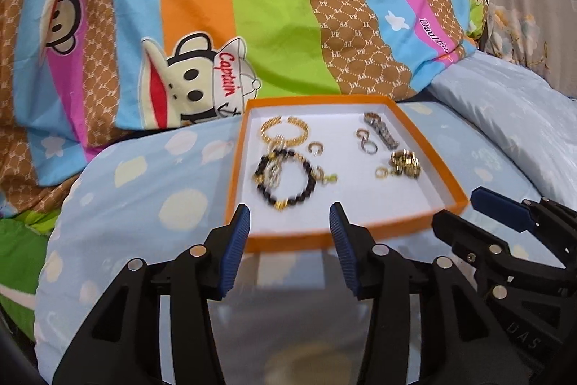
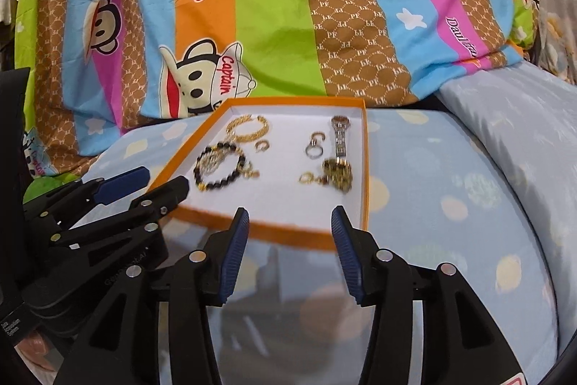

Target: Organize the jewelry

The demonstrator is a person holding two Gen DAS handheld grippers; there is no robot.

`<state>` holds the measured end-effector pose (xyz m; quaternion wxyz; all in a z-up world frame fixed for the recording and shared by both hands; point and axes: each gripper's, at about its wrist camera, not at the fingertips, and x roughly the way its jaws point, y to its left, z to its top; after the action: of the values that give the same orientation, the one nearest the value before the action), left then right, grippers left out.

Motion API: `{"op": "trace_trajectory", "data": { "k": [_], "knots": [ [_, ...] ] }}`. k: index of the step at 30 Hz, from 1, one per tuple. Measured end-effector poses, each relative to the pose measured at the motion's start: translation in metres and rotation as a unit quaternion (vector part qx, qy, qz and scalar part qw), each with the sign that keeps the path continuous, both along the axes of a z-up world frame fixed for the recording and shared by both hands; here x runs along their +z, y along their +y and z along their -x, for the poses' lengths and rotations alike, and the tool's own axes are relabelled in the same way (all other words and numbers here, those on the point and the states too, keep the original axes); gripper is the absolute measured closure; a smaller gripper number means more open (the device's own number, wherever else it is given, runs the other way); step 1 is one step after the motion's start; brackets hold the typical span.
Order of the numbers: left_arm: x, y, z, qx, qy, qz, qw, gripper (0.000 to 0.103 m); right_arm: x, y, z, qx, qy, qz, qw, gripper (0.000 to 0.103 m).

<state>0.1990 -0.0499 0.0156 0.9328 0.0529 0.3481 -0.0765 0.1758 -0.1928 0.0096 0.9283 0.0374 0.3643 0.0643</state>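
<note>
An orange box (image 1: 429,147) with a white floor lies on a pale blue pillow; it also shows in the right wrist view (image 2: 362,168). Inside lie a black bead bracelet (image 1: 283,181) (image 2: 220,168), a gold chain bracelet (image 1: 285,128) (image 2: 249,127), a small silver watch (image 1: 380,128) (image 2: 340,136), several rings (image 1: 366,141) (image 2: 313,145) and a gold cluster (image 1: 405,163) (image 2: 337,174). My left gripper (image 1: 290,217) is open and empty at the box's near edge. My right gripper (image 2: 290,219) is open and empty at the near edge too, beside the left one.
The pale blue pillow (image 1: 151,204) with cream spots carries the box. A striped cartoon-monkey blanket (image 1: 252,6) rises behind it. A second pale blue pillow (image 2: 512,118) lies at the right. The right gripper shows in the left wrist view (image 1: 505,215), the left gripper in the right wrist view (image 2: 144,183).
</note>
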Motion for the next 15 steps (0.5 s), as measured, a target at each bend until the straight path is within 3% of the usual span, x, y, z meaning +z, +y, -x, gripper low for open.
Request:
{"op": "trace_trajectory", "data": {
  "k": [7,15],
  "knots": [
    [-0.014,0.011,0.041,0.021,0.014,-0.001,0.9997,0.057,-0.002,0.005,0.048,-0.023,-0.019,0.025,0.999,0.043],
    [-0.013,0.006,0.065,0.033,-0.016,-0.025,0.9990,0.039,-0.003,0.009,0.069,-0.034,-0.040,0.039,0.998,0.037]
  ]
}}
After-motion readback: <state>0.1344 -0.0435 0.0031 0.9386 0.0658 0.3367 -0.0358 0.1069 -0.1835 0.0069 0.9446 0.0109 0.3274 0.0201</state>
